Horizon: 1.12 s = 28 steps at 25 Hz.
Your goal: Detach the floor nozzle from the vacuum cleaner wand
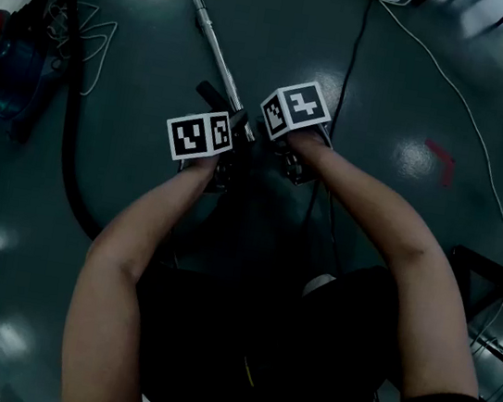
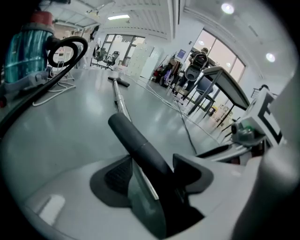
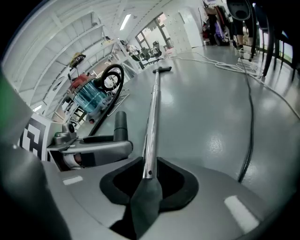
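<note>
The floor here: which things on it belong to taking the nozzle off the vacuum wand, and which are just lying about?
For the job: long chrome metal wand; small black floor nozzle at its far end.
Lying about: blue canister vacuum body; thick black hose; thin black cable; thin white cable; red floor mark.

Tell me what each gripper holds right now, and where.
Nothing is gripped. The black tube sits between the left gripper's open fingers; the wand's chrome end sits between the right gripper's, gaps showing beside each.

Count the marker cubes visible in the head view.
2. The left cube sits left of the metal wand; the right cube sits right of it. None seems hidden.
</note>
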Motion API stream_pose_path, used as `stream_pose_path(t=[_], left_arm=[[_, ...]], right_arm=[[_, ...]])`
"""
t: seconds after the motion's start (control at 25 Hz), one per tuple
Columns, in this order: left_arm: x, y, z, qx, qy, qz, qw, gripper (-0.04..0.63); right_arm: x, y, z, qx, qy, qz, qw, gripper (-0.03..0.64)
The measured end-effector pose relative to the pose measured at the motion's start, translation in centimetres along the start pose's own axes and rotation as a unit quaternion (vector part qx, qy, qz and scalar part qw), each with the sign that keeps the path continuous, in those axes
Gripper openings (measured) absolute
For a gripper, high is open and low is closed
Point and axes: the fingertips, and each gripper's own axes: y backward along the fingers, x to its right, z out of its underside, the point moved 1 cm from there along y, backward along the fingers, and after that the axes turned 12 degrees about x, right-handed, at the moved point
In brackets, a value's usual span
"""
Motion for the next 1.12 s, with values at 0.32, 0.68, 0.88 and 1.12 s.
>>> stream_pose_path(t=[0.32, 0.68, 0.88, 1.12], left_arm=[[0.3, -0.1, -0.8, 0.015, -0.108, -0.024, 0.9938, 0.287], [0.7, 0.8, -2.7, 0.061, -0.098, -0.008, 0.9933, 0.043], [0.4, 0.9, -2.8, 0.068, -0.092, -0.01, 0.9934, 0.009], [0.1, 0.7, -2.4, 0.056, -0.091, -0.014, 0.9941, 0.009]], right_arm=[[2.6, 1.8, -1.9, 0.07, 0.026, 0.055, 0.996, -0.002], [1.7, 1.9, -2.3, 0.091, 0.063, 0.06, 0.992, -0.003], [1.7, 2.1, -2.4, 0.101, 0.083, 0.069, 0.989, -0.003], [1.9, 2.3, -2.7, 0.107, 0.103, 0.082, 0.986, -0.005]])
